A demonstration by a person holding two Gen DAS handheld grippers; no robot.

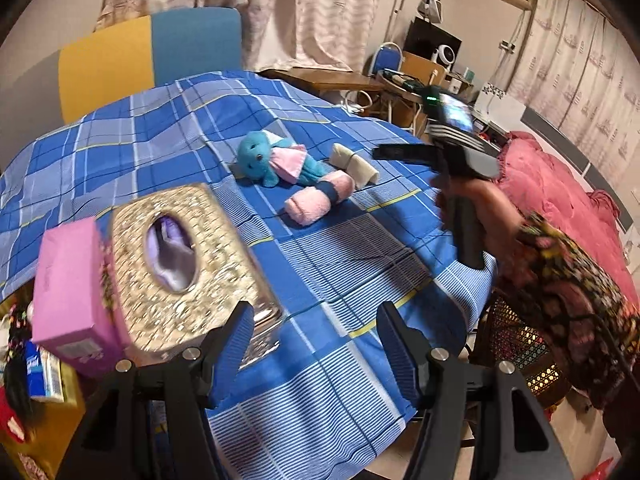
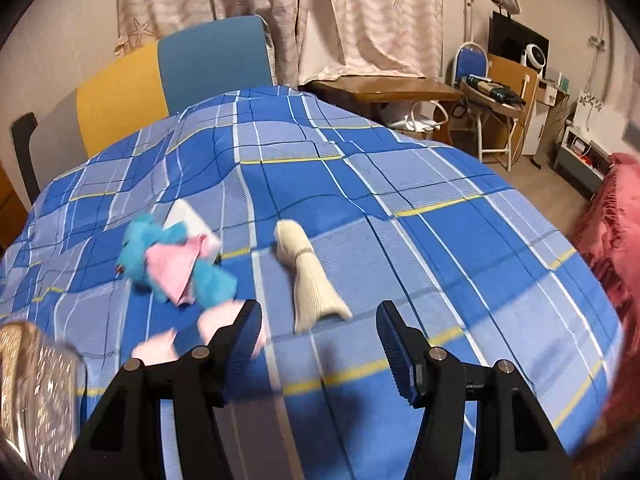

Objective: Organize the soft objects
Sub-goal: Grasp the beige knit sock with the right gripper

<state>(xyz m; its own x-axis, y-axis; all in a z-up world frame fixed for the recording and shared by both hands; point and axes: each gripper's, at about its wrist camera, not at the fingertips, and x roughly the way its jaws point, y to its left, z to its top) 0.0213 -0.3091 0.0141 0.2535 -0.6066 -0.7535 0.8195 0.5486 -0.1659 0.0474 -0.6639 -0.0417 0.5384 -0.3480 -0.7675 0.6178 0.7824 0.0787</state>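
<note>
A blue teddy bear (image 1: 272, 162) in a pink cloth lies on the blue checked cloth (image 1: 180, 136). A rolled pink towel (image 1: 320, 198) with a dark band lies just in front of it, and a rolled cream sock (image 1: 356, 164) to its right. My left gripper (image 1: 316, 336) is open and empty, well short of them. My right gripper (image 2: 318, 332) is open and empty, just short of the cream sock (image 2: 310, 276). The bear (image 2: 172, 264) lies left of it, and the pink towel (image 2: 204, 336) is partly hidden behind the left finger. The right gripper also shows in the left wrist view (image 1: 404, 152).
A gold tissue box (image 1: 180, 264) stands at the near left with a pink tissue pack (image 1: 68, 296) beside it; the box's corner also shows in the right wrist view (image 2: 36, 392). A yellow and blue chair (image 1: 148, 56) stands behind the table. A pink blanket (image 1: 560, 184) lies at the right.
</note>
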